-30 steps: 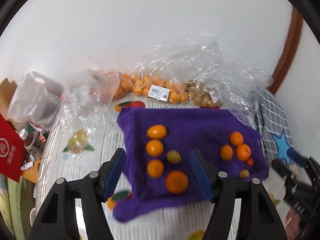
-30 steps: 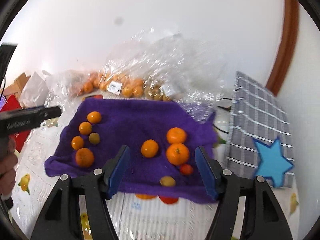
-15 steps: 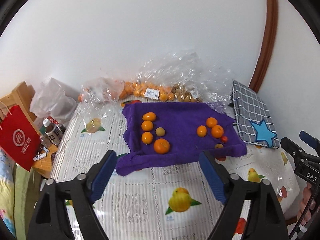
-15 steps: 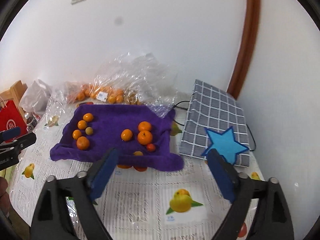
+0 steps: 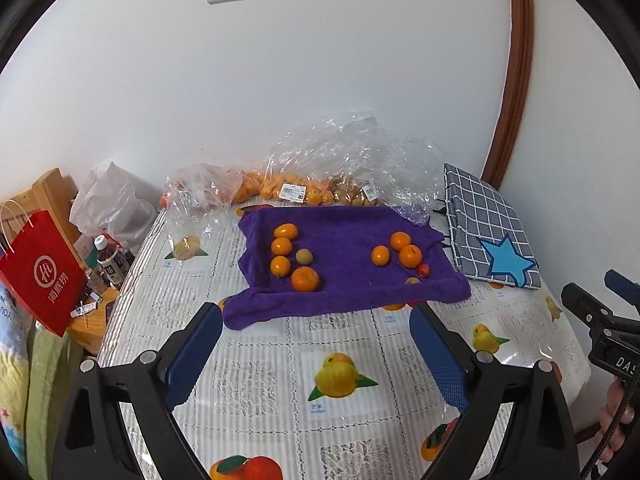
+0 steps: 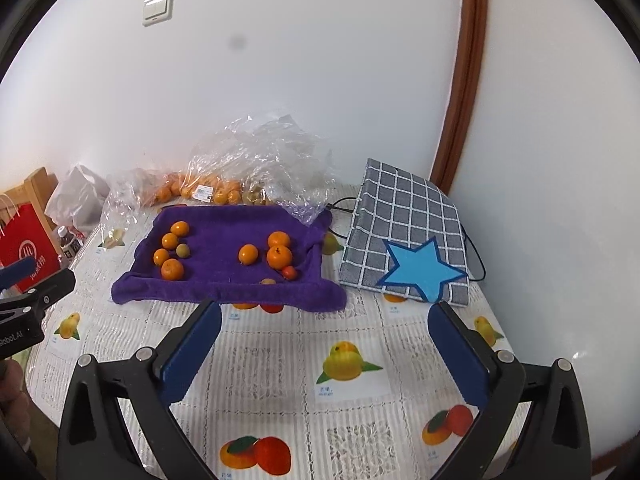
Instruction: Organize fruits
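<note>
Fruits (image 5: pixel 306 279) lie sorted in two clusters on the purple towel (image 5: pixel 340 304); both grippers (image 5: pixel 316 354) (image 6: pixel 324 354), empty and opening, have withdrawn, suggesting completion.

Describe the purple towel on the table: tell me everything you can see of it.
The purple towel is a deep violet, fuzzy terry-like cloth spread flat on the fruit-print tablecloth, with its near hem rumpled and rolled. Two clusters of small orange fruits rest on it, a left group and a right group. Its far edge meets the clear plastic bags. The grey checked bag lies to its right. Neither gripper touches it.
</note>
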`<state>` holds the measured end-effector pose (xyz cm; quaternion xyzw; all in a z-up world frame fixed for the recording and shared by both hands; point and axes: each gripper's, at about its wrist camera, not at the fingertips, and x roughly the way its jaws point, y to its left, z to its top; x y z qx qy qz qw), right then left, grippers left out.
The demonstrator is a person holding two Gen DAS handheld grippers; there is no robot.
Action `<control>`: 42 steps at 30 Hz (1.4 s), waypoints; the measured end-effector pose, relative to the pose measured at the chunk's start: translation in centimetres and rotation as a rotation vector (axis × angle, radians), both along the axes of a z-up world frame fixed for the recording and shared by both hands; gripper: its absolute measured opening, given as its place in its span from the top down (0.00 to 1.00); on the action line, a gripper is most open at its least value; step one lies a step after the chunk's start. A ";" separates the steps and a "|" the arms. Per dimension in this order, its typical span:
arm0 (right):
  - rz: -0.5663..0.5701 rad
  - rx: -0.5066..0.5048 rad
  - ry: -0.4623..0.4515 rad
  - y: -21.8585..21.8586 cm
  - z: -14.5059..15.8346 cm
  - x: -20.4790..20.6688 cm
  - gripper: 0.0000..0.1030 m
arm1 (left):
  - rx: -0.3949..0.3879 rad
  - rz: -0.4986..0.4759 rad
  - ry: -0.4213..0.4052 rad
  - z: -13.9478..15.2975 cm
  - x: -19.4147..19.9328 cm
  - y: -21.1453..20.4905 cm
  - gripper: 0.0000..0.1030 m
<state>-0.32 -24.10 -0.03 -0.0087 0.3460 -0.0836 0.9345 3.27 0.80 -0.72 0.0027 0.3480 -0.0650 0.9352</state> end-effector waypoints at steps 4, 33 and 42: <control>-0.015 0.009 -0.007 -0.3 0.0 -0.6 0.01 | 0.006 -0.001 -0.006 0.1 -0.3 -0.2 0.08; -0.032 0.050 -0.006 -1.7 -0.4 -1.9 0.01 | 0.020 0.002 -0.002 0.3 -1.3 -0.5 0.08; -0.039 0.041 -0.004 -1.9 -0.5 -2.0 0.01 | 0.020 -0.003 -0.001 0.2 -1.5 -0.5 0.08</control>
